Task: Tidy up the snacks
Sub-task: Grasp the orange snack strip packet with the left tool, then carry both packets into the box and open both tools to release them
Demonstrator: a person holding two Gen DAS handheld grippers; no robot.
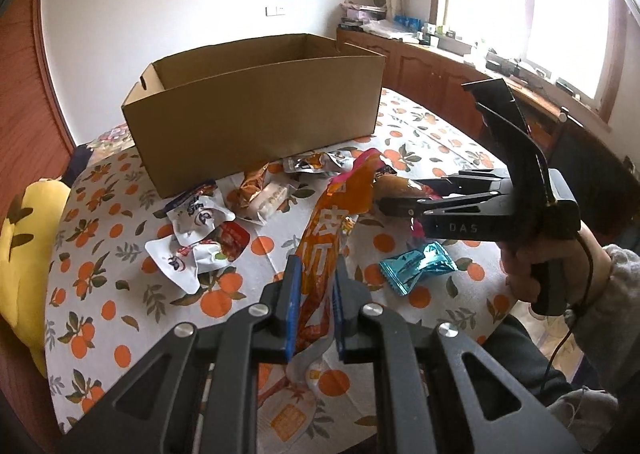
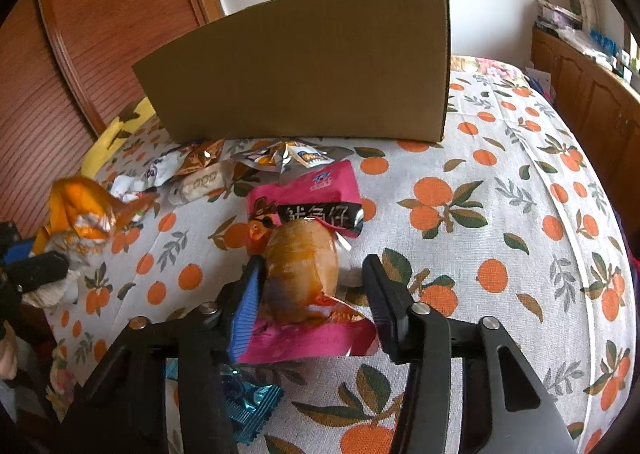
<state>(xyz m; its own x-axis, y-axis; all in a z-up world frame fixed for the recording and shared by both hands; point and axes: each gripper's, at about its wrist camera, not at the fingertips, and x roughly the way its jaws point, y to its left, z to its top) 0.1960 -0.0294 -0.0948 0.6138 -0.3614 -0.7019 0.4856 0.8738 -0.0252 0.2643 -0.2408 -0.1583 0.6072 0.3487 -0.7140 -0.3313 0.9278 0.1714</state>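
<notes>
Left gripper point(image 1: 314, 294) jaws pinching orange snack bag point(image 1: 340, 210), lifting it clear of tabletop point(image 1: 120, 294) for carry toward cardboard box point(image 1: 256, 110). Right gripper point(image 2: 312, 290) jaws spread around pink snack packet point(image 2: 308, 222), not yet squeezing. Remaining snacks lying loose before box front, awaiting transfer.

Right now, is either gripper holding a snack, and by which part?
The left gripper clamps the long orange plastic snack packet near its lower middle. The right gripper is open around the pink bread packet, not pinching it.
</notes>
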